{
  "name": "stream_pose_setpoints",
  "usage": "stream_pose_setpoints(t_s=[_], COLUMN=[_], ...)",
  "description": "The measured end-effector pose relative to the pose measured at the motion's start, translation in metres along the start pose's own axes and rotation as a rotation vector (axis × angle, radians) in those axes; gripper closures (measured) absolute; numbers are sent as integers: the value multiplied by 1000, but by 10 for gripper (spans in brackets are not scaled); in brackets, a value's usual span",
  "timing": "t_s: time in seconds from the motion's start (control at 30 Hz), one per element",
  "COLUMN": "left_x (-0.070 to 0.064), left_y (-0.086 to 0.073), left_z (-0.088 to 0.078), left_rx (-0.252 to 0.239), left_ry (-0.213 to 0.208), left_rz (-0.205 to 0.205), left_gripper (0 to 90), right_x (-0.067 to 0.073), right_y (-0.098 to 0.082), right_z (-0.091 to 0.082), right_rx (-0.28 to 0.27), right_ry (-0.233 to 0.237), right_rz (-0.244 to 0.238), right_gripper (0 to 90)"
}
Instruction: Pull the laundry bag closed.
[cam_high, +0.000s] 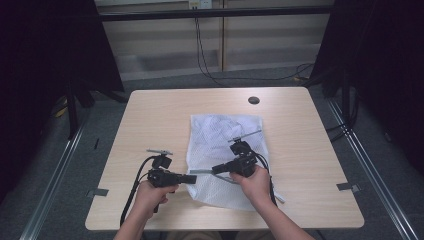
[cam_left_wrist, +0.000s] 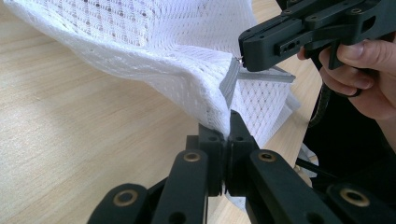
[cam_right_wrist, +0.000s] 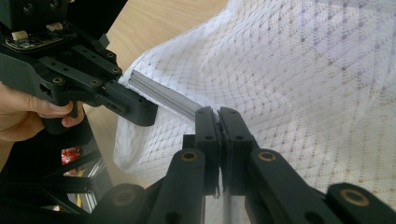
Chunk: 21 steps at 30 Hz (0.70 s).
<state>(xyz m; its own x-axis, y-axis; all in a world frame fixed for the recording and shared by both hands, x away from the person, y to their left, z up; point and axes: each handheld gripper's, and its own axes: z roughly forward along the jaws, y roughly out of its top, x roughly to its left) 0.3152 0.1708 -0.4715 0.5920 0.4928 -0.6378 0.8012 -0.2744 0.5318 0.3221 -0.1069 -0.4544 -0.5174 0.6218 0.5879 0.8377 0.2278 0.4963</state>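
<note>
A white mesh bag (cam_high: 225, 131) lies flat on the wooden table (cam_high: 155, 120), right of centre. Its near left corner is lifted by both grippers. A grey strip (cam_right_wrist: 163, 95) runs along that raised edge between the two sets of jaws. My left gripper (cam_high: 193, 178) points right and is shut on the mesh bag (cam_left_wrist: 177, 60) just under the grey strip (cam_left_wrist: 228, 86). My right gripper (cam_high: 215, 169) points left and is shut on the other end of the strip. In the right gripper view my right gripper (cam_right_wrist: 218, 112) pinches the strip, with the left gripper (cam_right_wrist: 140, 109) close by.
A dark round hole (cam_high: 253, 100) sits near the table's far edge. Metal brackets (cam_high: 97, 192) clamp the left and right edges. Bare wood lies left of the bag. Cables trail on the grey floor behind the table, between black curtains.
</note>
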Motion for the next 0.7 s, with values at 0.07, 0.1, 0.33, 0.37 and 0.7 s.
stream_pose_setpoints(t_s=[0.07,0.1,0.33,0.37,0.7], left_x=[0,0,1,0,0], left_y=[0,0,0,0,0], left_z=[0,0,-1,-1,-1], left_rx=[0,2,-2,0,0], left_ry=[-2,0,-3,-7,2], left_rz=[-4,2,2,2,9], left_gripper=[883,883,883,883,883], right_x=[0,0,-2,-3,-2], right_y=[0,0,-1,-2,-2], right_z=[0,0,-1,-1,-4], right_rx=[4,4,7,2,1], right_ry=[-8,-3,-14,-3,-15], right_rz=[-3,-1,1,3,3], right_gripper=[873,873,874,873,873])
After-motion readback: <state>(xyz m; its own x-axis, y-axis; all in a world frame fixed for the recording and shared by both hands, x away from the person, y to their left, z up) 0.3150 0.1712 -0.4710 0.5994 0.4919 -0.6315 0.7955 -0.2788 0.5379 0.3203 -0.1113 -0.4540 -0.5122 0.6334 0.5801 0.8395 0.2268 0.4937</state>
